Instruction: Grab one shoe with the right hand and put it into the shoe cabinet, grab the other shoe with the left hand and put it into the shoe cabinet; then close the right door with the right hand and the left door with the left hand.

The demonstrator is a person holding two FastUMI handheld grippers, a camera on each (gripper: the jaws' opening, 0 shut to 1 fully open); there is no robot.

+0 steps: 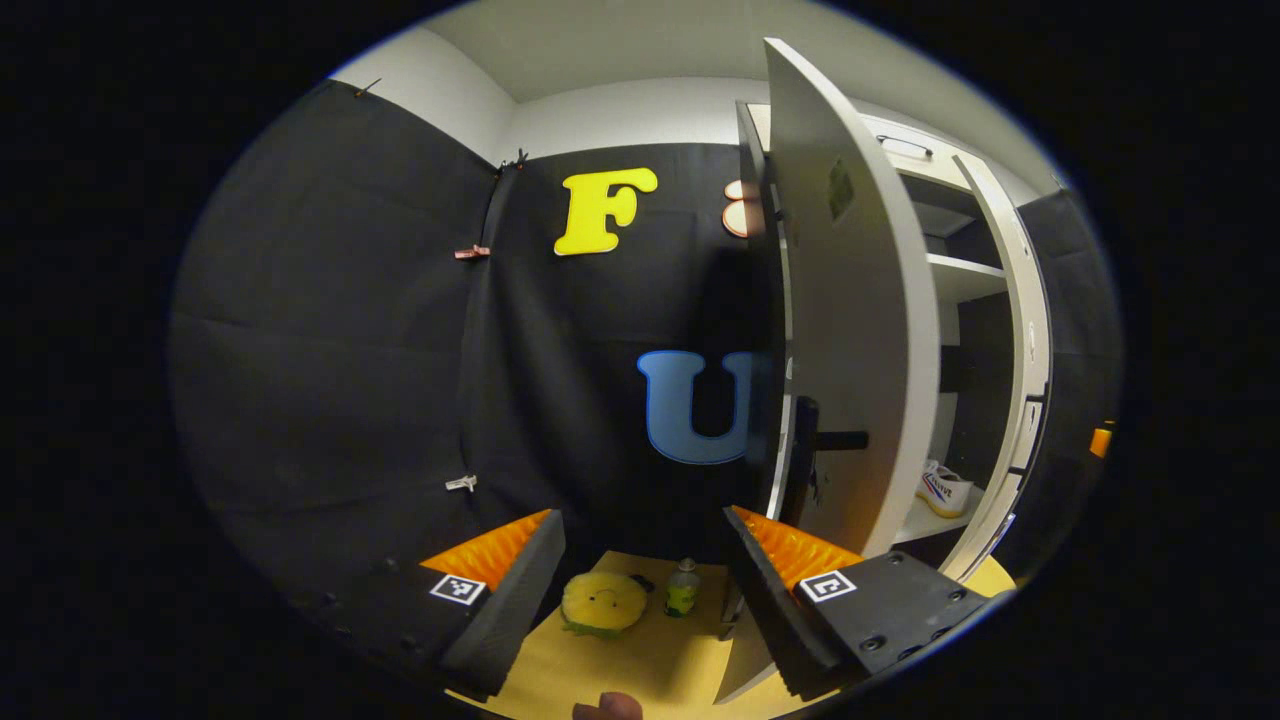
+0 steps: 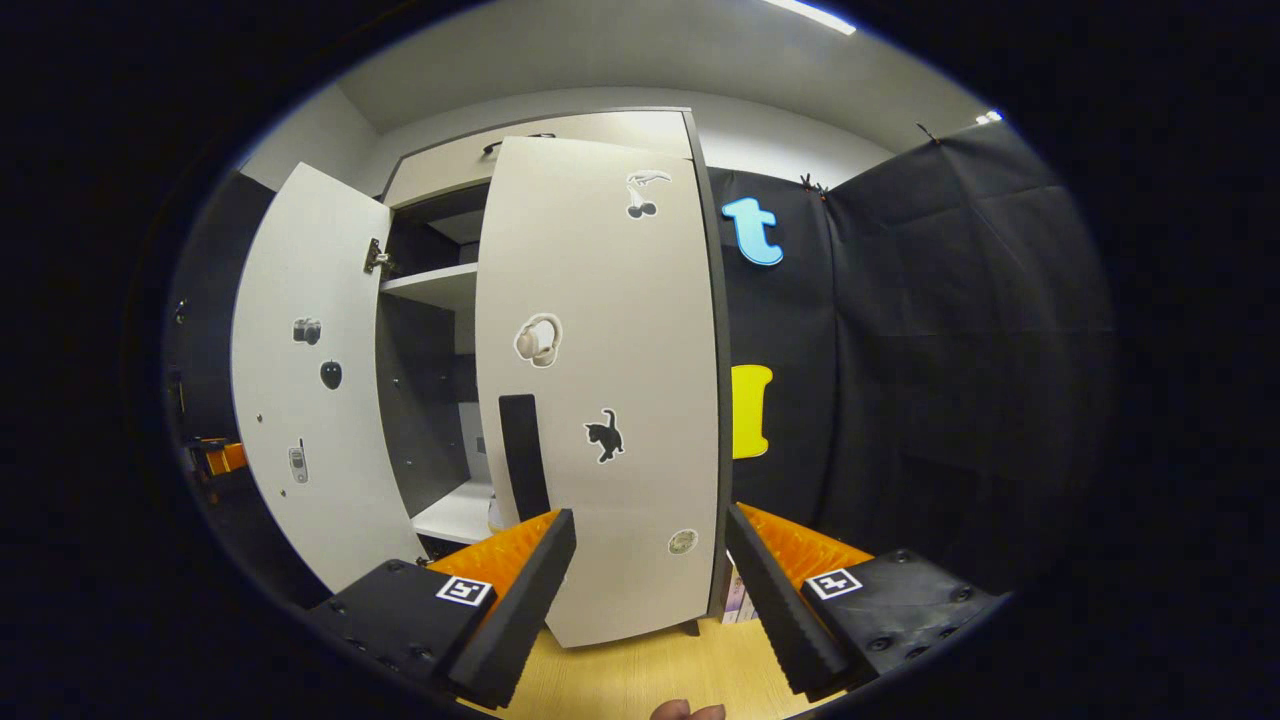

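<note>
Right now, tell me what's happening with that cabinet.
A person is working at a shoe cabinet with two hand-held grippers. Both are open and hold nothing. A white shoe already sits on a lower shelf inside. The right hand-held gripper faces the right door, which looks nearly closed. The left hand-held gripper is beside the left door, which stands wide open.

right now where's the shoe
In the left gripper view a white shoe sits on a low shelf inside the cabinet, at the right, seen between the two open doors.
</note>
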